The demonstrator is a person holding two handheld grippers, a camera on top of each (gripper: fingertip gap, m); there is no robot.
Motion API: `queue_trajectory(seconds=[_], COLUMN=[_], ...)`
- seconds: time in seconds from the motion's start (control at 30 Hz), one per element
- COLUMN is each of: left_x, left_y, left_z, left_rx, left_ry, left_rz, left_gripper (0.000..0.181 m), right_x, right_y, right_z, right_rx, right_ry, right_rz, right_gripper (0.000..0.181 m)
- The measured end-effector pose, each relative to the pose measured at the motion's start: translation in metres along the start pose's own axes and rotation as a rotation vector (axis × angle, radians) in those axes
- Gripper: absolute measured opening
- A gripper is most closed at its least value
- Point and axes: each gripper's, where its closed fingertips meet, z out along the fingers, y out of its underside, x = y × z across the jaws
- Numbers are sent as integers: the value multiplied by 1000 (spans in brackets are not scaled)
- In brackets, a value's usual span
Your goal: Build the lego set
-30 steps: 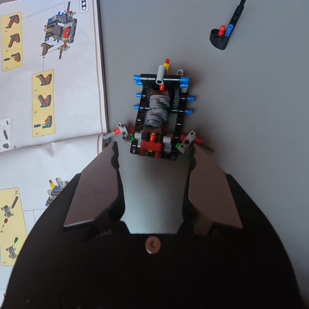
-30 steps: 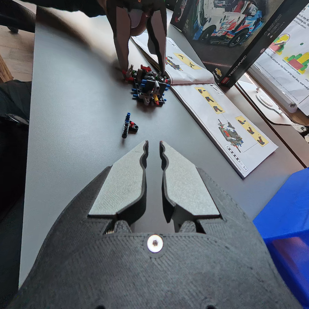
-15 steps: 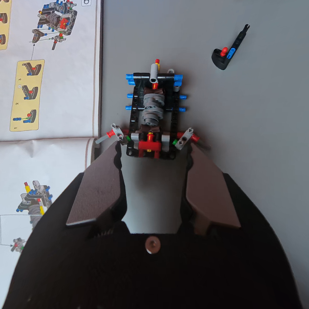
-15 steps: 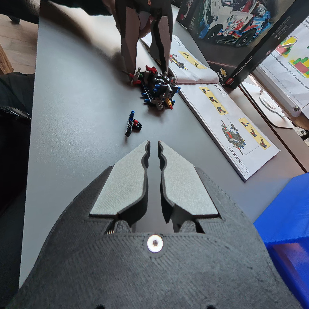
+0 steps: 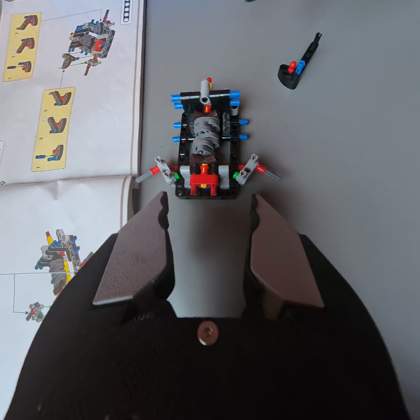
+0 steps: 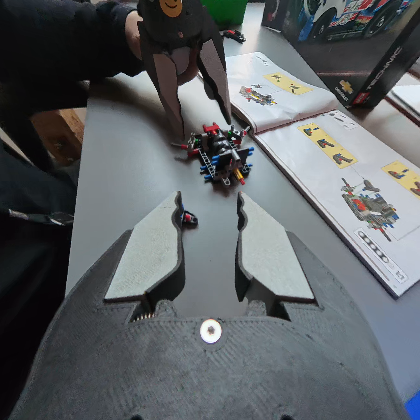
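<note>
The lego assembly (image 5: 208, 142), a black frame with grey gears, blue pins and a red end piece, sits on the grey table; it also shows in the right wrist view (image 6: 221, 154). My left gripper (image 5: 209, 200) is open and empty, its fingertips just short of the assembly's red end; from the right wrist view it (image 6: 204, 129) stands over that end. My right gripper (image 6: 209, 197) is open and empty, close to the assembly's other end. A small black sub-piece with red and blue pins (image 5: 295, 68) lies apart; in the right wrist view it (image 6: 188, 217) sits beside my right gripper's left finger, partly hidden.
The open instruction booklet (image 5: 68, 113) lies left of the assembly, to its right in the right wrist view (image 6: 329, 170). The set's box (image 6: 352, 45) stands at the back right. A green bin (image 6: 223, 10) is at the far end. The table edge (image 6: 77, 204) runs along the left. Spacing between my two grippers at the tips: around 15 cm.
My right gripper has opened from nearly shut and moved forward towards the assembly, past the small black sub-piece. My left gripper stays open and has pulled back slightly from the assembly's red end.
</note>
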Motion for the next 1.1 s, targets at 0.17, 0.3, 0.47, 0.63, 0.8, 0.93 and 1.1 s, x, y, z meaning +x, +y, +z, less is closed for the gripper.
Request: queue_trajectory(seconds=[0.17,0.3,0.47,0.63,0.8,0.93,1.1], left_x=[-7,-6,5,10,18,26,41], left_y=[-4,-3,-2,-2,-1,3,4], left_z=[-1,7,13,14,13,8,4], left_rx=[39,18,17,21,18,22,34], left_ry=[27,40,75,103,104,89,79], left_rz=[-45,-30,-18,-37,-58,-86,-97], left_gripper=[71,72,68,67,68,68,68], right_x=[0,19,26,22,16,7,2], right_y=[-17,-4,-1,25,33,32,33], right_z=[42,69,54,57,66,67,70], right_rx=[-87,-208,-159,-198,-264,-279,-281], right_ry=[-71,19,18,-79,-162,-188,-163], right_rz=[20,-69,-40,69,82,58,-19], right_gripper=[64,70,65,66,64,60,57])
